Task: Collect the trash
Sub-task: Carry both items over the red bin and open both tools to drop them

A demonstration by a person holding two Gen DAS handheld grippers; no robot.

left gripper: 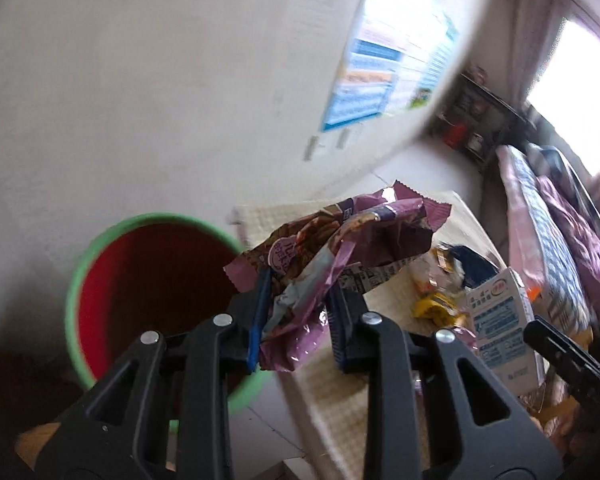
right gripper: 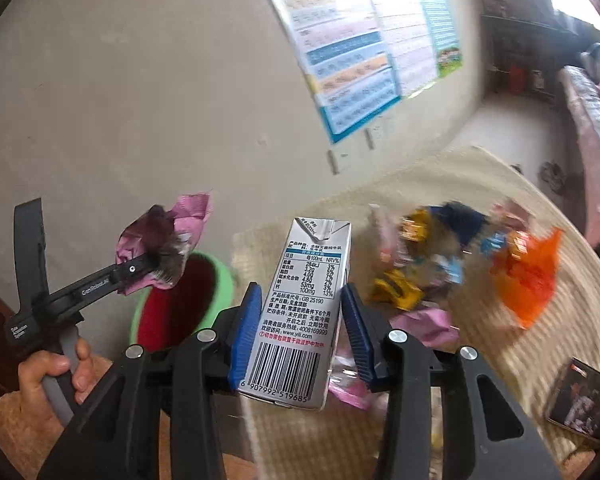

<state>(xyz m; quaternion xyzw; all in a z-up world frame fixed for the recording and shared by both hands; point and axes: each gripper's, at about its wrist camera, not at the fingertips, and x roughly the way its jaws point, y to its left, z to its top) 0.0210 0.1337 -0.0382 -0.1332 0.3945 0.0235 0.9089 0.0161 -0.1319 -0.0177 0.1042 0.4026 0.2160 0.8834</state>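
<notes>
The left gripper (left gripper: 296, 312) was clamped on a crumpled purple wrapper (left gripper: 340, 248), blue pads (left gripper: 260, 312) pressing both sides, the wrapper held just above and beside the rim of the bin (left gripper: 100, 248). The bin, green outside and red inside, stood on the floor against the wall. From the right wrist view, a hand (right gripper: 56, 372) gripped the left gripper's (right gripper: 156, 268) handle beside the bin (right gripper: 220, 280), the wrapper (right gripper: 164, 240) hanging over its near rim. The right gripper (right gripper: 300, 328) grasped a milk carton (right gripper: 300, 304) upright between its blue pads (right gripper: 244, 328), lifted clear of the mat (right gripper: 500, 360), to the right of the bin. More trash lay on the mat farther right of the bin: a yellow wrapper (right gripper: 396, 292), an orange bag (right gripper: 528, 276), a pink wrapper (right gripper: 428, 324); other pieces were too blurred to tell. A dark packet (right gripper: 580, 400) lay at the mat's near edge, well apart from the bin.
</notes>
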